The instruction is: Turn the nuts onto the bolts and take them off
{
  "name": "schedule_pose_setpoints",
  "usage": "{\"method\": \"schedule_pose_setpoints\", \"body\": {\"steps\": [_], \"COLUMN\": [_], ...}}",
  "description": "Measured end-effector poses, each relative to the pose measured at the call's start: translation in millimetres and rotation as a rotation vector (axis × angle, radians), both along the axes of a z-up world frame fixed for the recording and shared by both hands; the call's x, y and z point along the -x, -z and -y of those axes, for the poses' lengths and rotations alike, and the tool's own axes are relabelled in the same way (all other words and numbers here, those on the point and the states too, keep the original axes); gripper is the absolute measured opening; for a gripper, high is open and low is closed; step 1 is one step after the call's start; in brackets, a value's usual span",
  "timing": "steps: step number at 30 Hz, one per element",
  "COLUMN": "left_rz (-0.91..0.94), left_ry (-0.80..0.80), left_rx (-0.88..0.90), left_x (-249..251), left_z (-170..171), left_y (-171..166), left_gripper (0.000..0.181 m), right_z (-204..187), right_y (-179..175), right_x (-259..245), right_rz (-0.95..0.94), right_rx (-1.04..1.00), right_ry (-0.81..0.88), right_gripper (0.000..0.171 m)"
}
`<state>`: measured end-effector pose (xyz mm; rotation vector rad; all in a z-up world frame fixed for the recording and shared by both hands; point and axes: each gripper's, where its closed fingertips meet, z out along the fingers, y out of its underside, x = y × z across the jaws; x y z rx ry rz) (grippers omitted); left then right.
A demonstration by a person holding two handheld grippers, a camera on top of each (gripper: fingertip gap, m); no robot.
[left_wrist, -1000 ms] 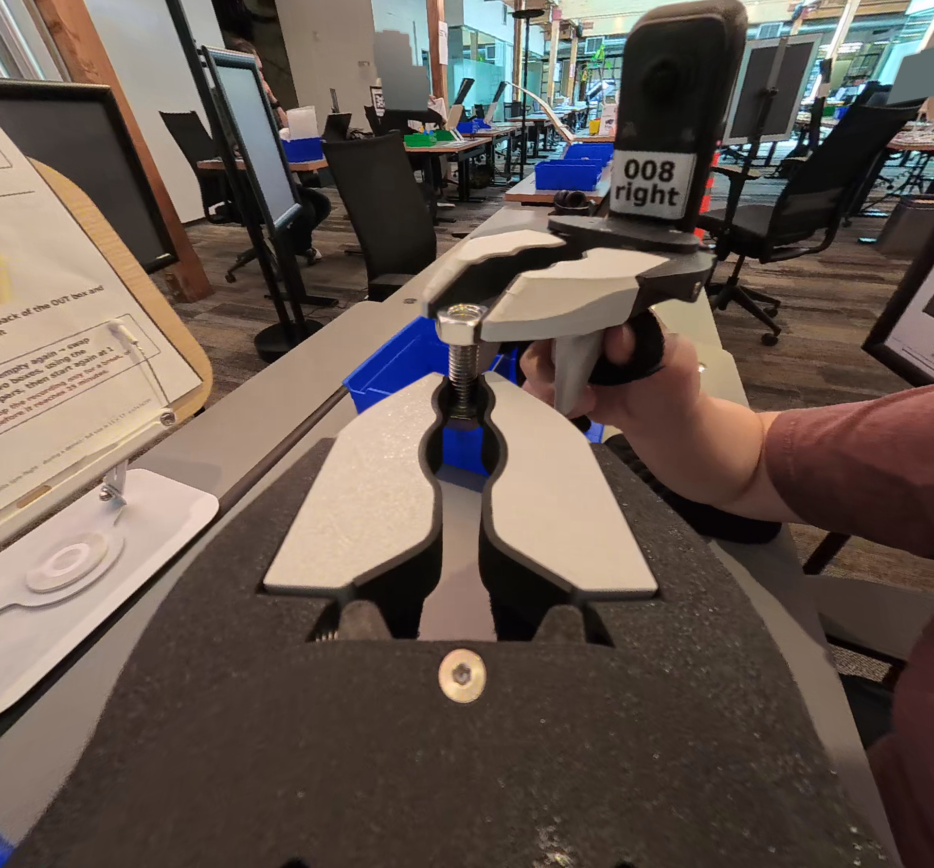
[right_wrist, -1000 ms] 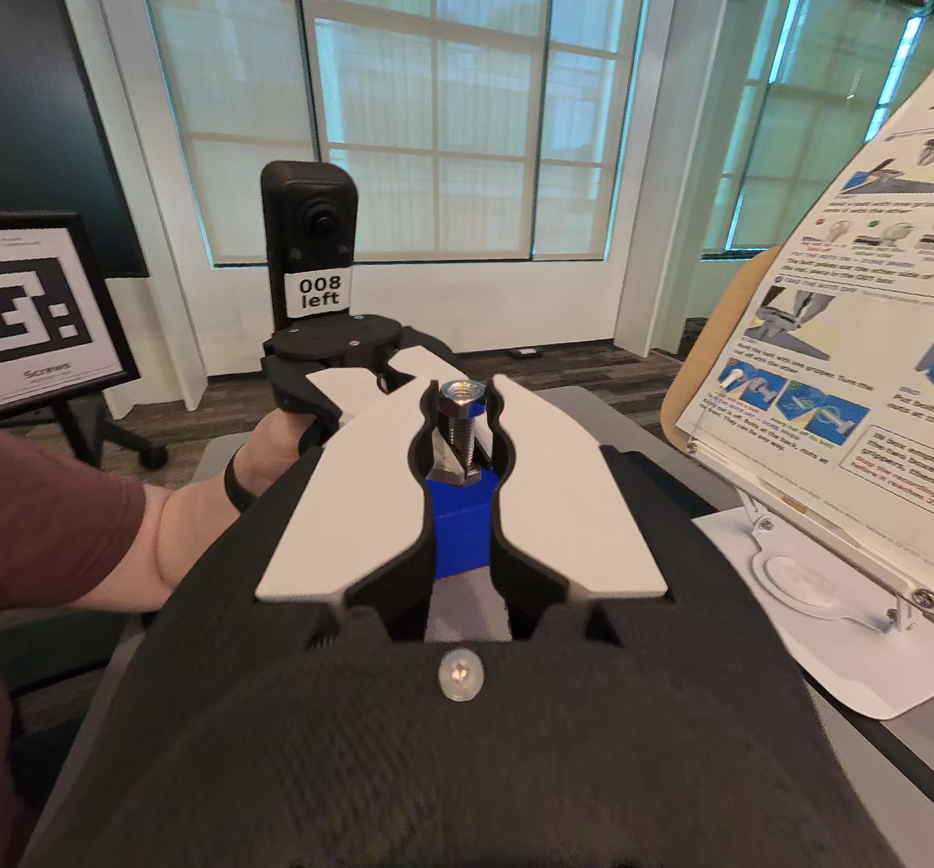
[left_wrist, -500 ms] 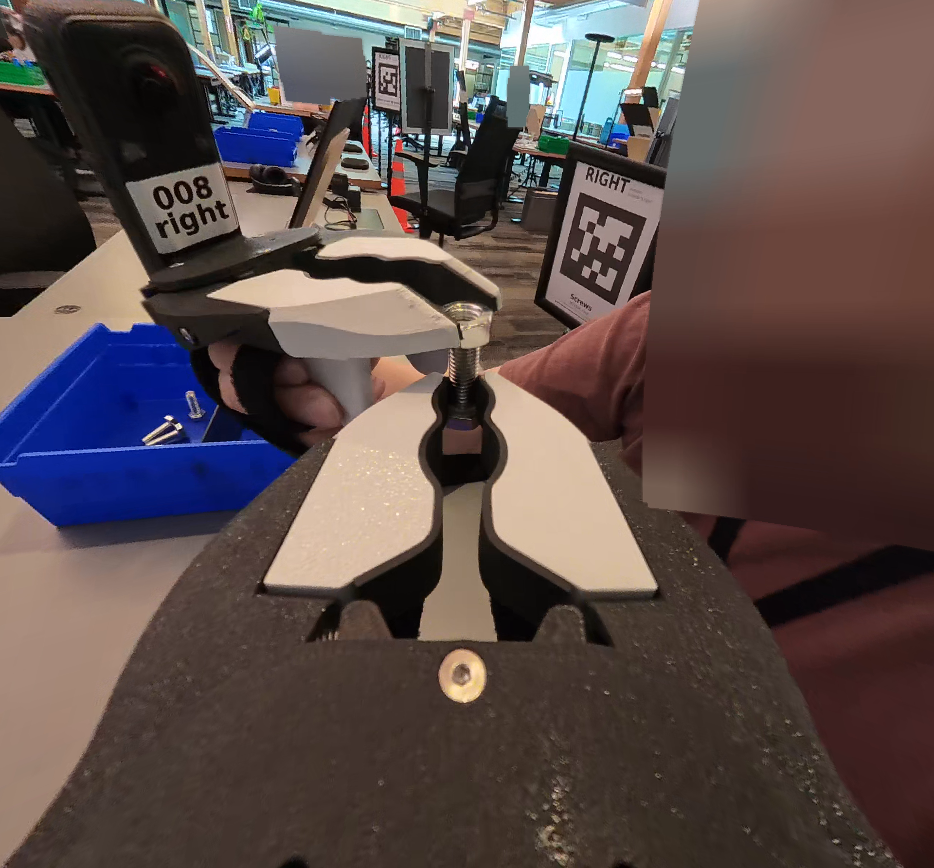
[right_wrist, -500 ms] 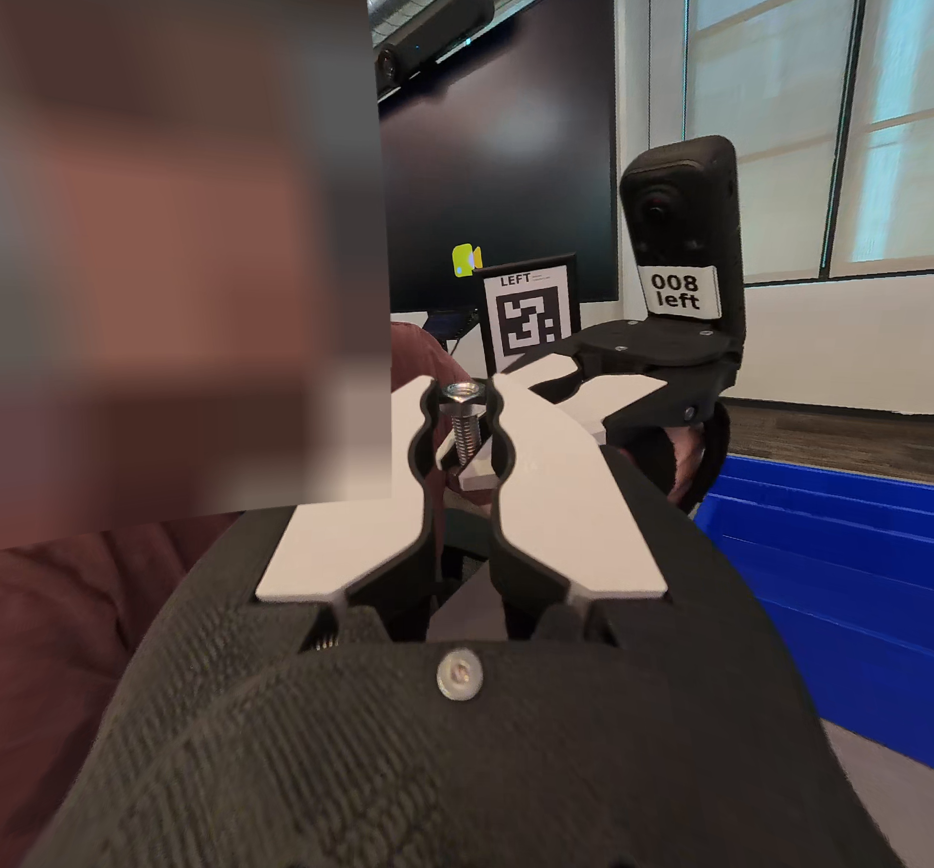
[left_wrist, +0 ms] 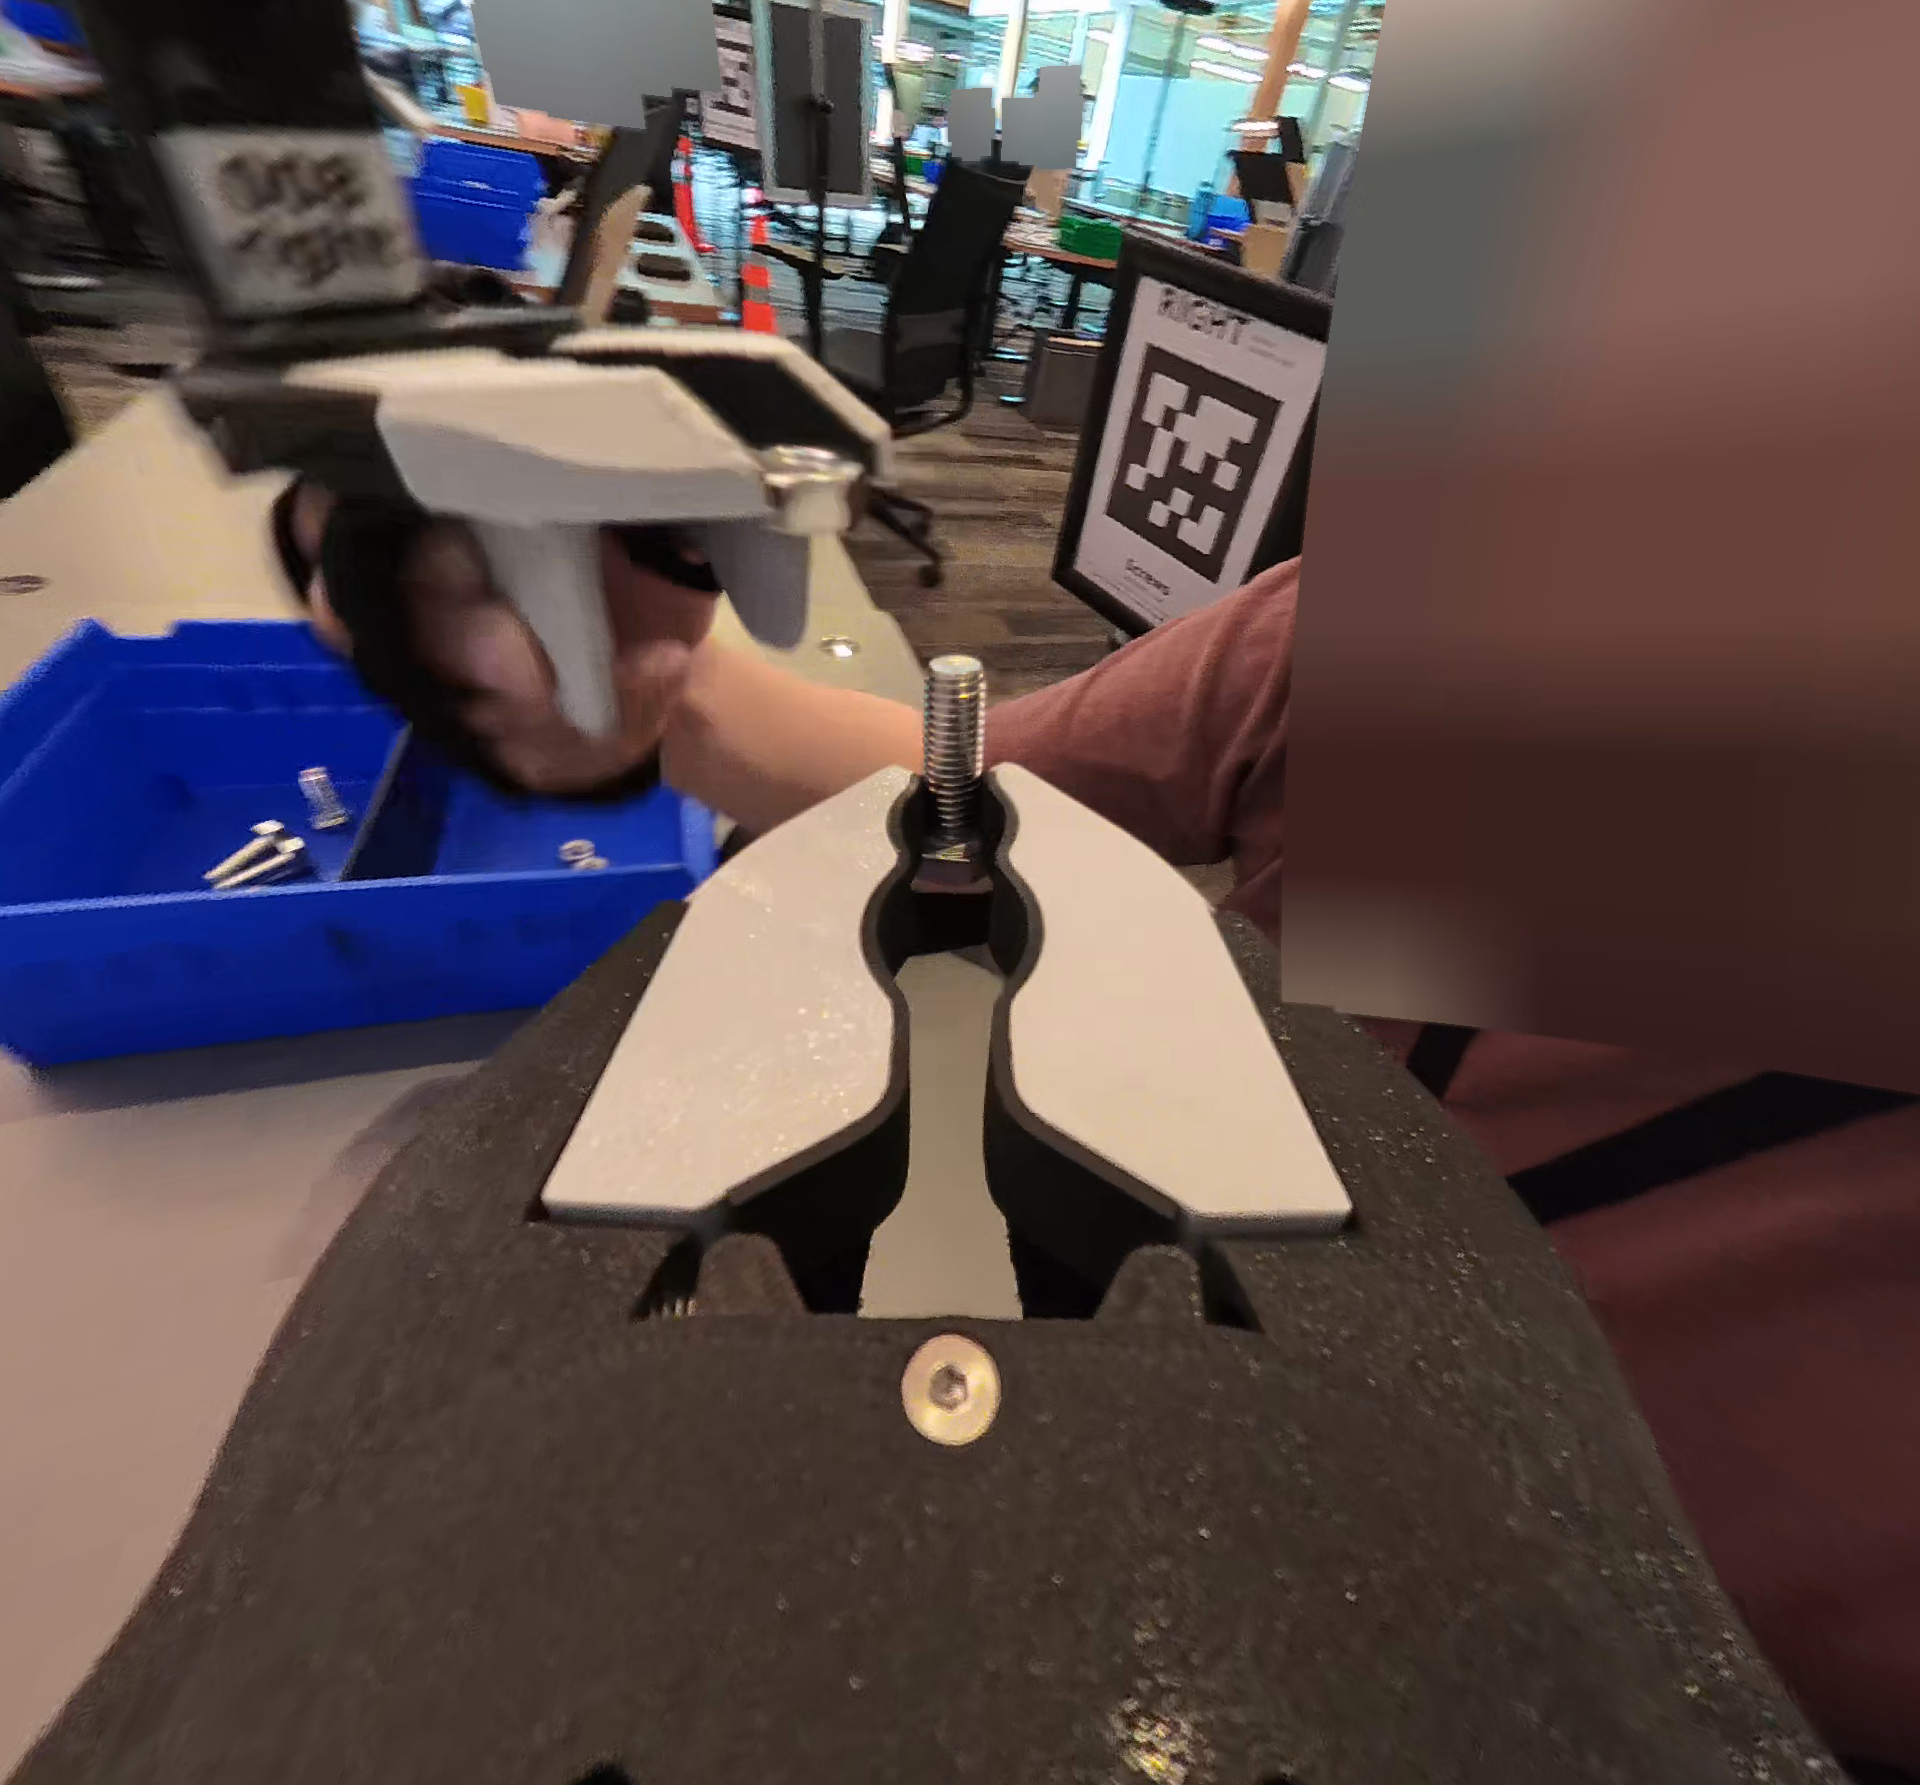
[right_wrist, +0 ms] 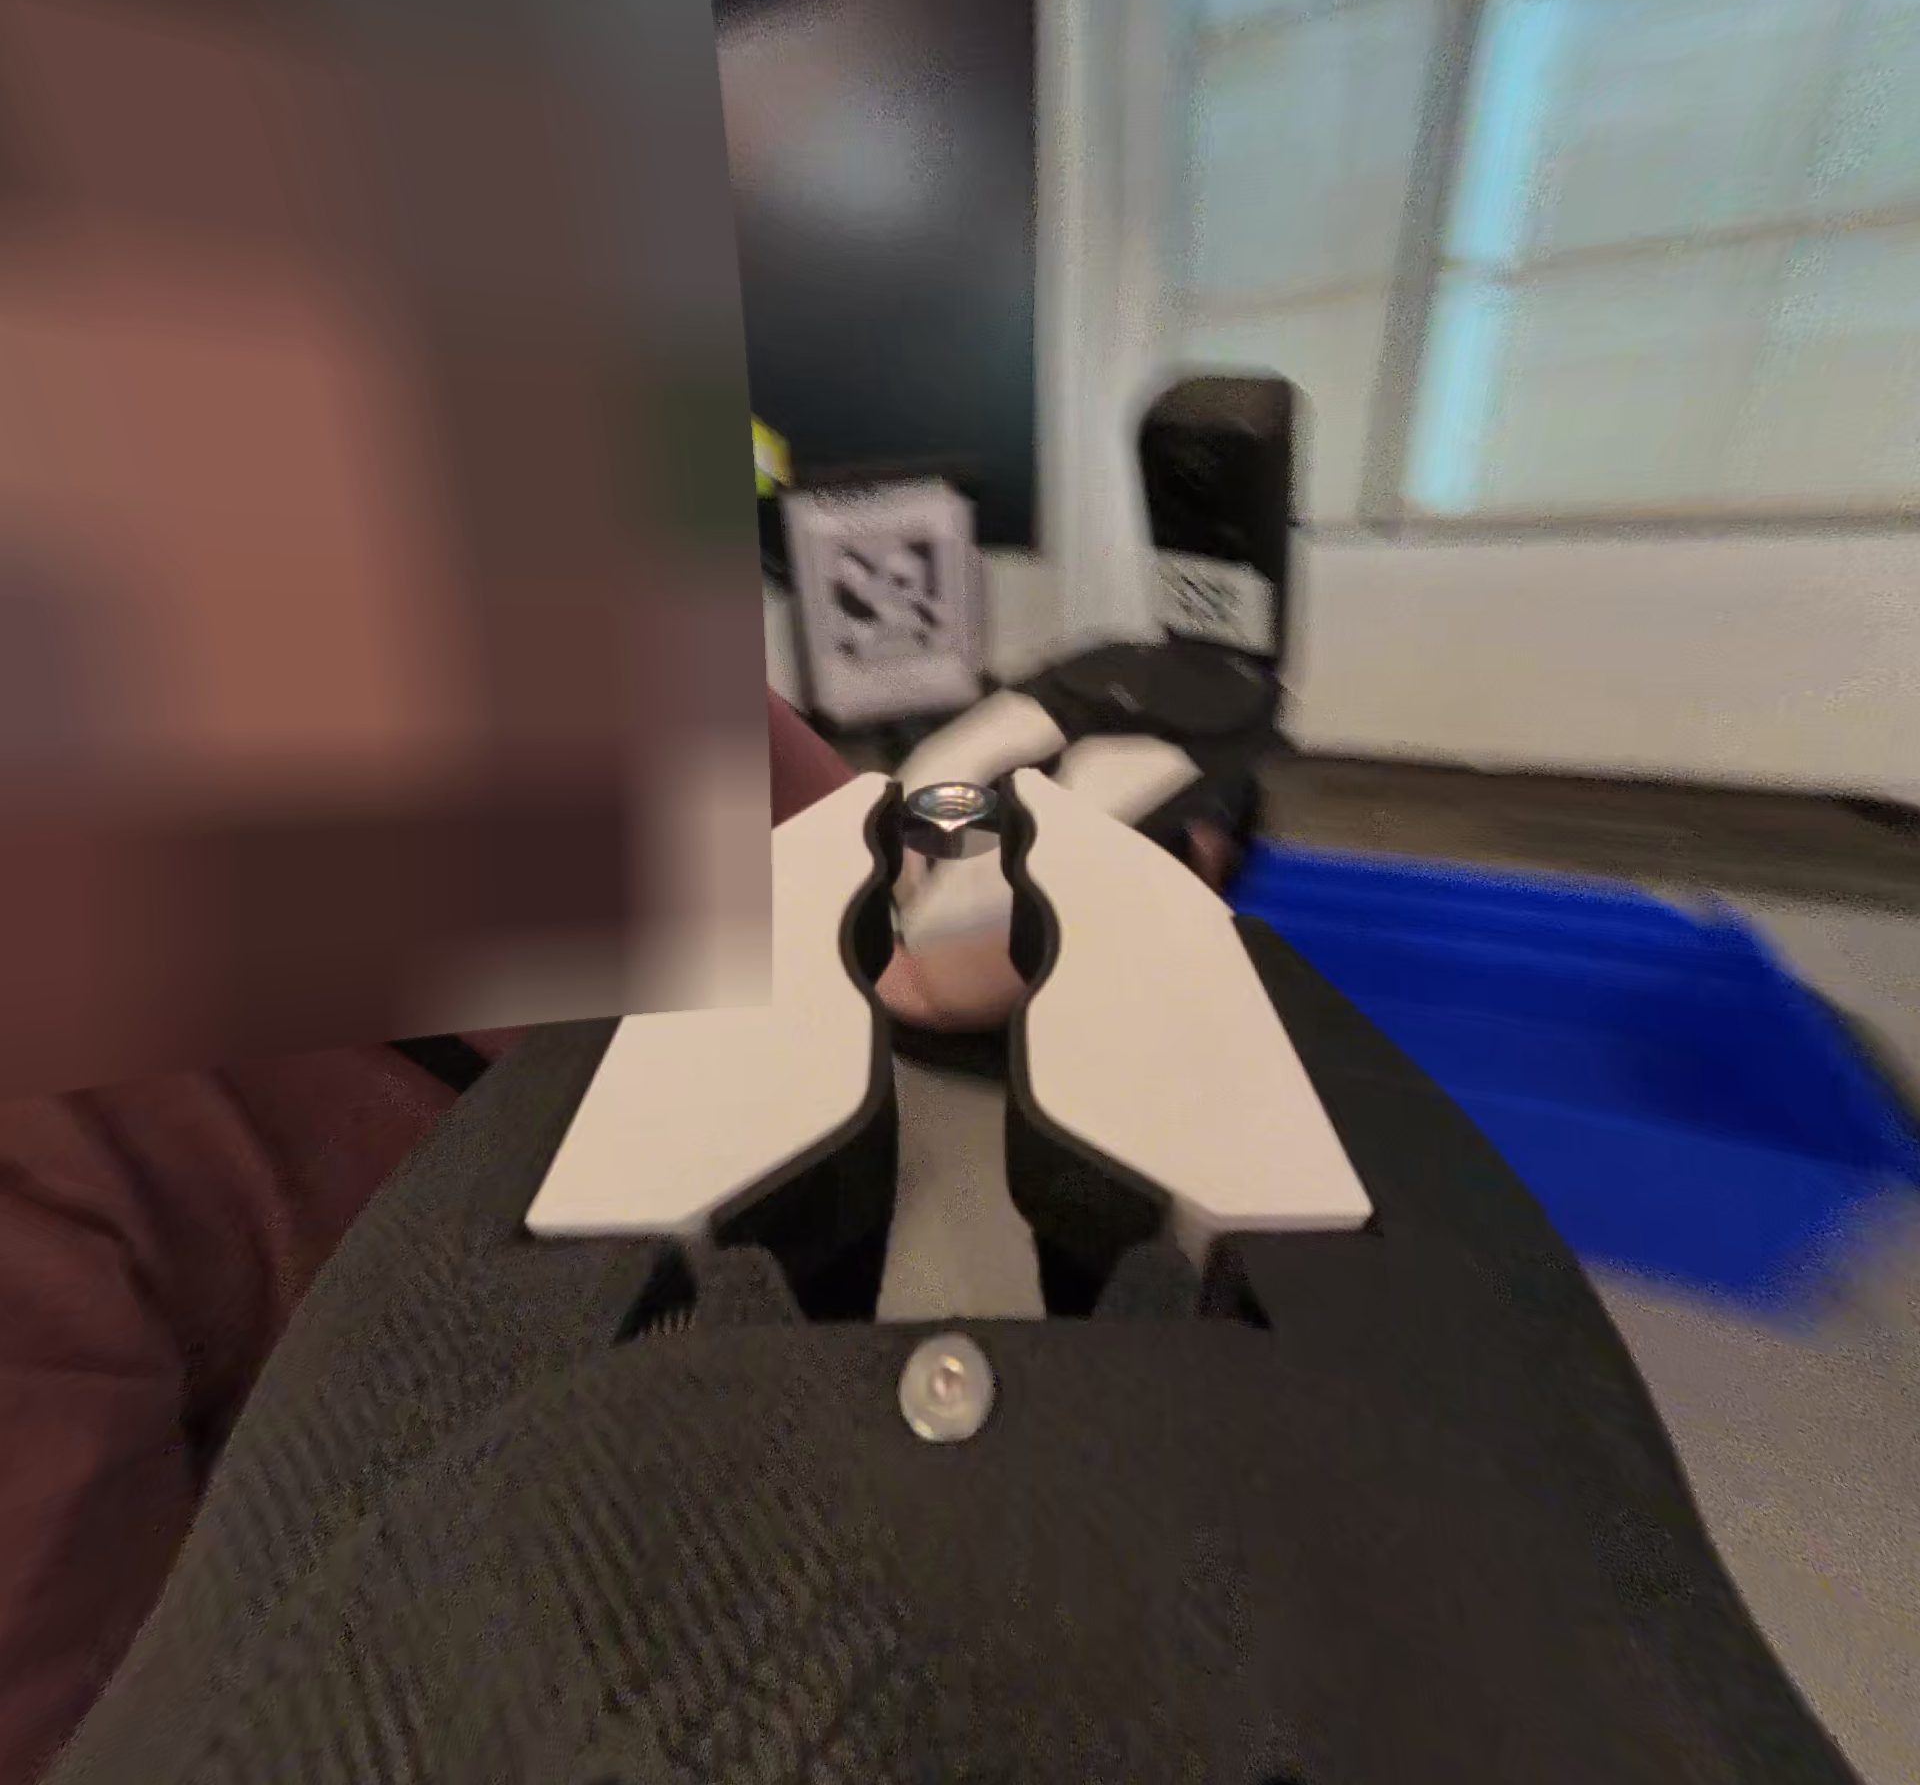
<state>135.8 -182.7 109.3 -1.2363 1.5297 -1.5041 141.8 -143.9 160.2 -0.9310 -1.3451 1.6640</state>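
My left gripper (left_wrist: 951, 800) is shut on a steel bolt (left_wrist: 954, 733) that stands upright, its hex head down between the fingers and its bare thread pointing up. My right gripper (right_wrist: 948, 805) is shut on a steel hex nut (right_wrist: 949, 819). In the left wrist view the right gripper (left_wrist: 821, 488) is up and to the left of the bolt, with the nut (left_wrist: 805, 485) at its tips, clear of the thread. In the right wrist view the left gripper (right_wrist: 1049, 769) shows blurred beyond the nut.
A blue bin (left_wrist: 312, 946) sits on the grey table (left_wrist: 156, 1236) at the left, with a few loose bolts (left_wrist: 260, 852) and a nut (left_wrist: 582, 852) inside; it also shows in the right wrist view (right_wrist: 1558, 1039). A framed marker sign (left_wrist: 1195, 457) stands behind. A person's arm in a maroon sleeve (left_wrist: 1164, 696) is close by.
The nut has come off the bolt: my right gripper has lifted it up and to the left, leaving the thread bare. The right wrist view is now blurred by motion.
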Motion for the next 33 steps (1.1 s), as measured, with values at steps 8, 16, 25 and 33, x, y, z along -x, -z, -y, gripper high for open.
{"method": "schedule_pose_setpoints", "body": {"steps": [8,16,25,33], "left_rz": [0.007,-0.01,-0.015,-0.029], "left_ry": [-0.194,-0.213,-0.209,-0.206], "left_rx": [-0.053,-0.077,-0.078,-0.09], "left_x": [25,29,31,30], "left_z": [-34,-36,-35,-33], "left_y": [-13,-12,-12,-11], "left_gripper": [0.009,0.009,0.009,0.009], "right_z": [-86,-82,-71,-76], "right_y": [183,282,302,291], "right_x": [-186,-229,-255,-256], "right_rz": [1.151,1.509,1.633,1.566], "right_rx": [0.024,0.319,0.5,0.526], "right_ry": [0.724,0.542,0.571,0.629], "right_gripper": [0.019,0.019,0.02,0.028]}}
